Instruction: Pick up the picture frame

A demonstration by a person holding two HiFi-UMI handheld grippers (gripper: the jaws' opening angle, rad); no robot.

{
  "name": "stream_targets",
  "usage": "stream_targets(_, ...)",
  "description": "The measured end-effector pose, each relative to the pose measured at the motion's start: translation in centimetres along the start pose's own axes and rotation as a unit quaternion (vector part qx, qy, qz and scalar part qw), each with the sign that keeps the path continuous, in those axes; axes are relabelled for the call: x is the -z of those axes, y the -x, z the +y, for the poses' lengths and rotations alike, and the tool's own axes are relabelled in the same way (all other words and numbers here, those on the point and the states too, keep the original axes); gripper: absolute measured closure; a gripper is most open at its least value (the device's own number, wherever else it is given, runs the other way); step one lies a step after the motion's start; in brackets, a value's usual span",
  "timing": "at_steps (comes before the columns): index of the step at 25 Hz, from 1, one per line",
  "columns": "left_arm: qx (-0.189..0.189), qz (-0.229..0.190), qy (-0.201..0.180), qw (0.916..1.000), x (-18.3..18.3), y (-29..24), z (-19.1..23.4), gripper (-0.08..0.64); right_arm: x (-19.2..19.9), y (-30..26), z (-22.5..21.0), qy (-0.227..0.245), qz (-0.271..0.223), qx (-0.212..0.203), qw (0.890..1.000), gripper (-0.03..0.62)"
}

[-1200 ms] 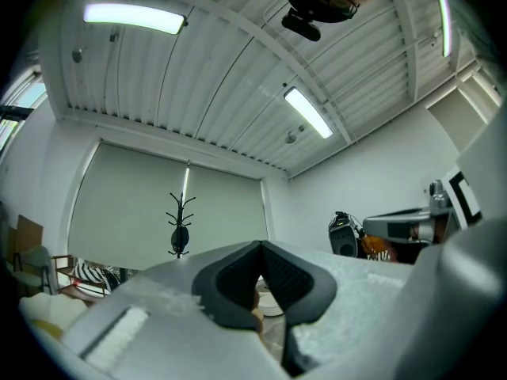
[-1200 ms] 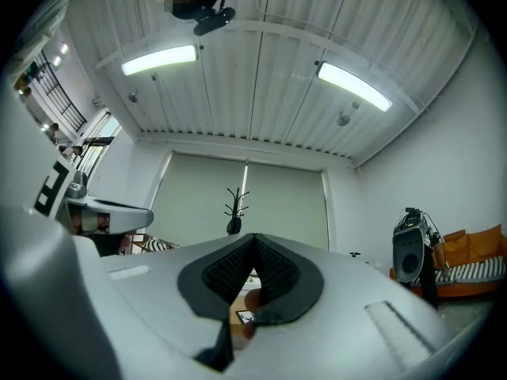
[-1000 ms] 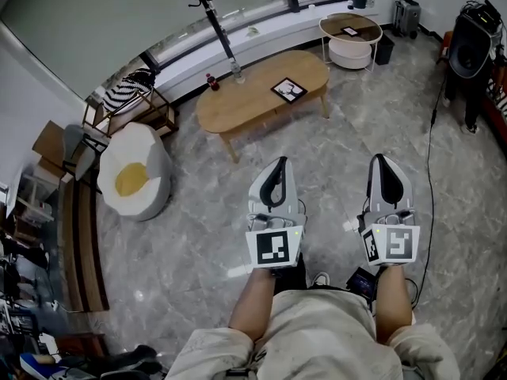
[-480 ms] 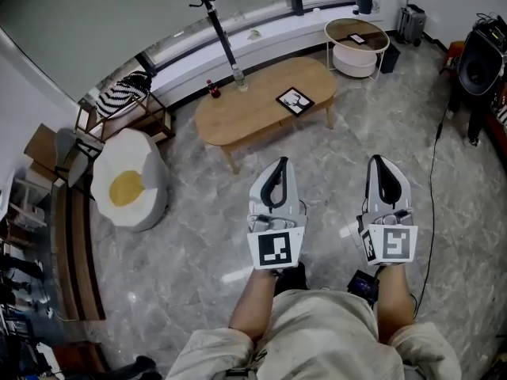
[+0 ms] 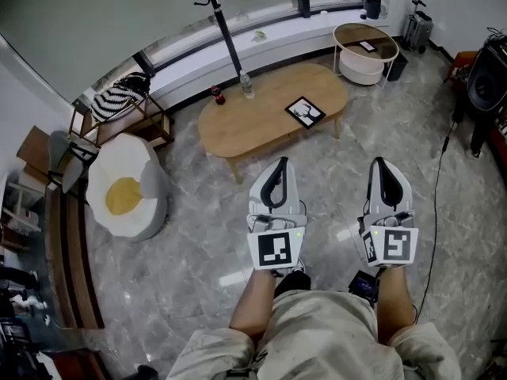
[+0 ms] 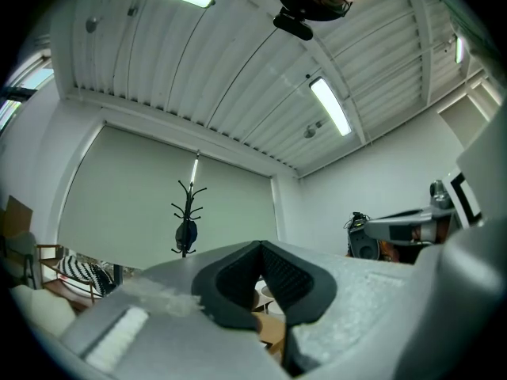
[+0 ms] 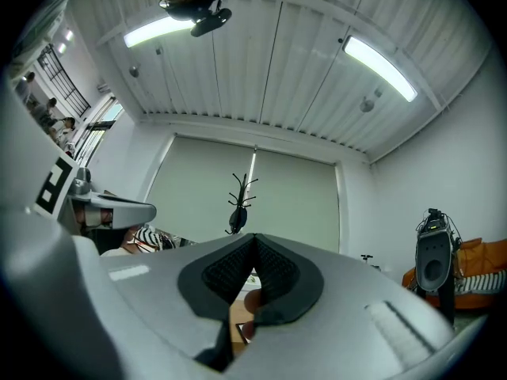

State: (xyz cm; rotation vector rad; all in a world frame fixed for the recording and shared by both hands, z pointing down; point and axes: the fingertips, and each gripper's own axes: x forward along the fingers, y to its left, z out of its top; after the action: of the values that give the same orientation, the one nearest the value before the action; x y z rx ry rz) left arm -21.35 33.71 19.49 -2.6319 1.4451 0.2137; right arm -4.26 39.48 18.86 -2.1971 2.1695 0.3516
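Both left gripper (image 5: 279, 163) and right gripper (image 5: 379, 161): fingers (image 5: 272, 187) pressed together, empty | picture frame (image 5: 305, 112) flat on table (image 5: 253, 123)

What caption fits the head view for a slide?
Left gripper and right gripper, jaws shut and empty, held over the floor short of the oval wooden table bearing the picture frame.

We are looking down on a grey marbled floor (image 5: 182, 236). An oval wooden desk (image 5: 253, 121) is standing before a curved window ledge (image 5: 277, 32), with a round side table (image 5: 366, 42) off its right end, a black coat stand (image 5: 226, 34) rising behind it and an egg-patterned beanbag (image 5: 127, 192) sitting to its left. Ceiling light strips (image 7: 379, 68) are glowing.
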Motion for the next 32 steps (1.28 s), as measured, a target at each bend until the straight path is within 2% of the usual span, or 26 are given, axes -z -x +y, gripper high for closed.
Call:
stream_targets(10, -0.007, -0.007, -0.001, 0.9999, 1.2, -2.8, 6.9, 0.555, -0.3, -6.3, 4.2, 0.013, -0.014, -0.012, 1.000, 0.591)
stream_targets(15, -0.009, -0.013, -0.004, 0.9999, 0.7, -3.6, 8.6, 0.555, -0.6, -8.1, 5.2, 0.014, -0.016, -0.013, 1.000, 0.591)
stream_targets(23, 0.001, -0.007, -0.004, 1.0000, 1.3, -5.7, 8.4, 0.555, 0.4, -9.7, 4.3, 0.010, -0.013, -0.004, 1.000, 0.591)
stream_targets(32, 0.013, -0.005, -0.017, 0.9998, 2.3, -11.5, 6.5, 0.555, 1.6, -13.5, 0.2, 0.001, -0.017, 0.002, 1.000, 0.591)
